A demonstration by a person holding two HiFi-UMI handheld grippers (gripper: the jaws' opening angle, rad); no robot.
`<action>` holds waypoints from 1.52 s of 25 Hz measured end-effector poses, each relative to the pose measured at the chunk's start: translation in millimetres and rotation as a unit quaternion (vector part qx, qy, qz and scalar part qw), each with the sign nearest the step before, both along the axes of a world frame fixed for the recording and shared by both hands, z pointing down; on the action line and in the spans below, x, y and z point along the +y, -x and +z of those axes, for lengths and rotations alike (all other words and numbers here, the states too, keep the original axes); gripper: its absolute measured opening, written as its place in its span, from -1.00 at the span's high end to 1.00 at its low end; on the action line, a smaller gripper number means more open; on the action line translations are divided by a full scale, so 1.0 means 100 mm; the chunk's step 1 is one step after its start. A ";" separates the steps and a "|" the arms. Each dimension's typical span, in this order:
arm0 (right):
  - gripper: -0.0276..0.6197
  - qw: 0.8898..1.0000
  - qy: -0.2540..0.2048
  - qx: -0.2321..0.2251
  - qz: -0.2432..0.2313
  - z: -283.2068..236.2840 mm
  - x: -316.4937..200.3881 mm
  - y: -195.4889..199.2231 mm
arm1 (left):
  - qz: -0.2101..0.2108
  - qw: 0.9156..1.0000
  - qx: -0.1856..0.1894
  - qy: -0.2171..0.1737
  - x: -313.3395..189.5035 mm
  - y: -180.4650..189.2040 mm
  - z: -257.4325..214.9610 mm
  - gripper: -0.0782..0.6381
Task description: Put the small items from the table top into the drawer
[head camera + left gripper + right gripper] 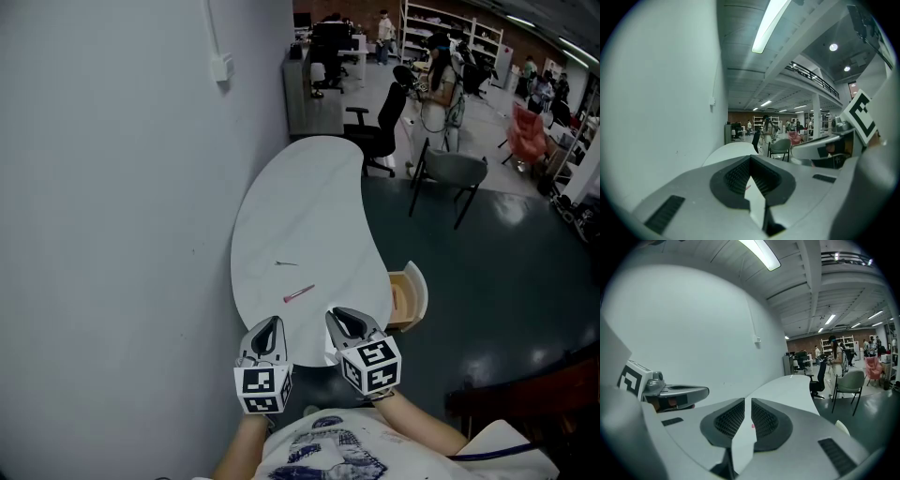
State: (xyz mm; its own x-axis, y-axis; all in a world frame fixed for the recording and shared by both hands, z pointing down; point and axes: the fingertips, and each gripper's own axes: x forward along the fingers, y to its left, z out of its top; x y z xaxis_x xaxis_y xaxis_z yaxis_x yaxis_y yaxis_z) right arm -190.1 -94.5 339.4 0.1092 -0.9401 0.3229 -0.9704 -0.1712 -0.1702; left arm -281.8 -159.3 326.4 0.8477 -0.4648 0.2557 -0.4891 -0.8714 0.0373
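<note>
2 small items are located on the white table [300, 206]: a pink stick [299, 293] and, just beyond it, a thin grey sliver [286, 263]. The drawer [410, 298] is seen open at the table's right edge. The left gripper [271, 323] is closed tip to tip on nothing. The right gripper [339, 315] is held beside it, jaws parted by a narrow slit, nothing gripped
</note>
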 end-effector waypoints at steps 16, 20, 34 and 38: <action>0.73 0.999 0.031 -0.007 0.014 0.24 -0.05 0.04 | 0.006 0.999 0.005 0.039 -0.15 0.04 0.25 0.72; 0.73 0.999 0.046 -0.005 0.000 0.35 -0.18 -0.05 | -0.009 0.999 0.003 0.053 -0.28 -0.02 0.36 0.72; 0.73 0.990 0.069 0.004 -0.125 0.66 -1.32 -0.83 | -0.131 0.989 -0.020 0.070 -1.14 -0.56 0.68 0.72; 0.73 0.985 0.075 0.000 -0.154 0.75 -1.57 -1.03 | -0.164 0.984 -0.027 0.071 -1.32 -0.70 0.74 0.72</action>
State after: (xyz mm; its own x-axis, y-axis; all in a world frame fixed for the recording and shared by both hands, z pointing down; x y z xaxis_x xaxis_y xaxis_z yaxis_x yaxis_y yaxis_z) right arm -87.1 -251.2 414.7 -0.1745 -0.8705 0.4602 -0.9802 0.1092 -0.1651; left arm -211.6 -291.6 400.3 0.6421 -0.6670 0.3778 -0.7471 -0.6549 0.1136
